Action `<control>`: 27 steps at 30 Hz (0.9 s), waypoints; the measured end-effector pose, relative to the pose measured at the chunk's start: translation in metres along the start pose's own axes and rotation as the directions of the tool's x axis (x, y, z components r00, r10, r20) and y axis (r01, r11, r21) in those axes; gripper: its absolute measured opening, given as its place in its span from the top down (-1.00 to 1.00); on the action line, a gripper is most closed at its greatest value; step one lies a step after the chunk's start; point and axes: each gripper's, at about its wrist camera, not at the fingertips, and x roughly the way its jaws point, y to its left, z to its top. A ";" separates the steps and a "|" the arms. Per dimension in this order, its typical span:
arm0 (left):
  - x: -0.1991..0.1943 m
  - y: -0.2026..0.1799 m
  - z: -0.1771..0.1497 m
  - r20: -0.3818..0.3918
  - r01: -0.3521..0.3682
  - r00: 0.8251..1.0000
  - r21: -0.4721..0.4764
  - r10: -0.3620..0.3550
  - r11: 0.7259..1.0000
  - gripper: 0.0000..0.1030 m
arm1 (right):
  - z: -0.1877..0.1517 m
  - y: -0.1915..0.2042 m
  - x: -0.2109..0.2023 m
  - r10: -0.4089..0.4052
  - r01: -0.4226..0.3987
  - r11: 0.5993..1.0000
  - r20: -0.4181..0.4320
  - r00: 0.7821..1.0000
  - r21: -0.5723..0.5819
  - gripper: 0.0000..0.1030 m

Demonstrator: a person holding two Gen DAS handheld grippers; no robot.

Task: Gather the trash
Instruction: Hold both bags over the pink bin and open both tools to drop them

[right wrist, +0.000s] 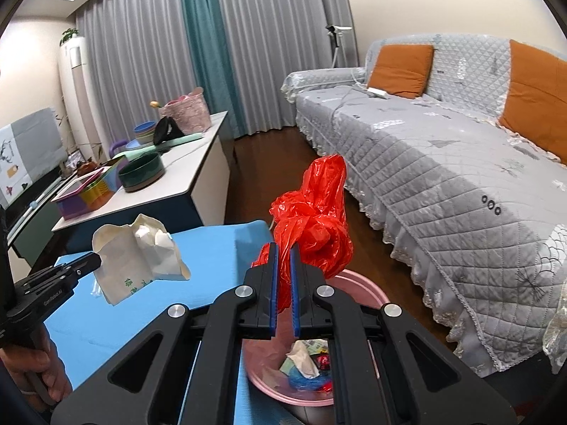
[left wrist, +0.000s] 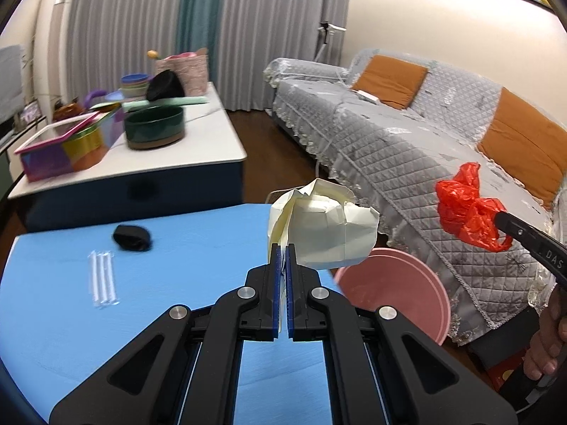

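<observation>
Currently itemised: left gripper [left wrist: 282, 248] is clamping crumpled paper [left wrist: 324, 225] at frame centre; right gripper [right wrist: 283, 253] is pinching red plastic bag [right wrist: 315, 219] above pink bin [right wrist: 358, 285].

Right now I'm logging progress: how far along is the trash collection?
Done: some rubbish lies in the round pink bin. In hand: left hand-held gripper holds crumpled cream paper; right hand-held gripper holds a red plastic bag. Left: black wad and clear straws on blue table.

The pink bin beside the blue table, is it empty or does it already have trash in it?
Not empty: the pink bin already holds crumpled paper and wrappers at its bottom.
</observation>
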 end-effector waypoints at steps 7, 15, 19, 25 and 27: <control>0.020 -0.036 0.009 -0.027 0.057 0.998 0.029 -0.056 0.998 0.95 | 0.004 -0.014 0.001 -0.036 0.036 0.999 -0.001 0.999 -0.003 0.88; 0.053 -0.072 0.004 -0.083 0.108 0.991 0.057 -0.103 0.993 0.95 | 0.006 -0.033 0.008 -0.051 0.051 0.998 -0.014 0.999 0.027 0.88; 0.066 -0.085 0.000 -0.107 0.124 0.987 0.064 -0.117 0.990 0.95 | 0.006 -0.040 0.013 -0.052 0.053 0.998 -0.028 0.998 0.039 0.88; 0.085 -0.097 -0.004 -0.144 0.136 0.981 0.058 -0.126 0.989 0.95 | 0.005 -0.044 0.019 -0.047 0.049 0.998 -0.047 0.998 0.049 0.88; 0.092 -0.101 -0.005 -0.158 0.141 0.979 0.054 -0.131 0.989 0.95 | 0.004 -0.044 0.020 -0.046 0.049 0.998 -0.052 0.998 0.050 0.88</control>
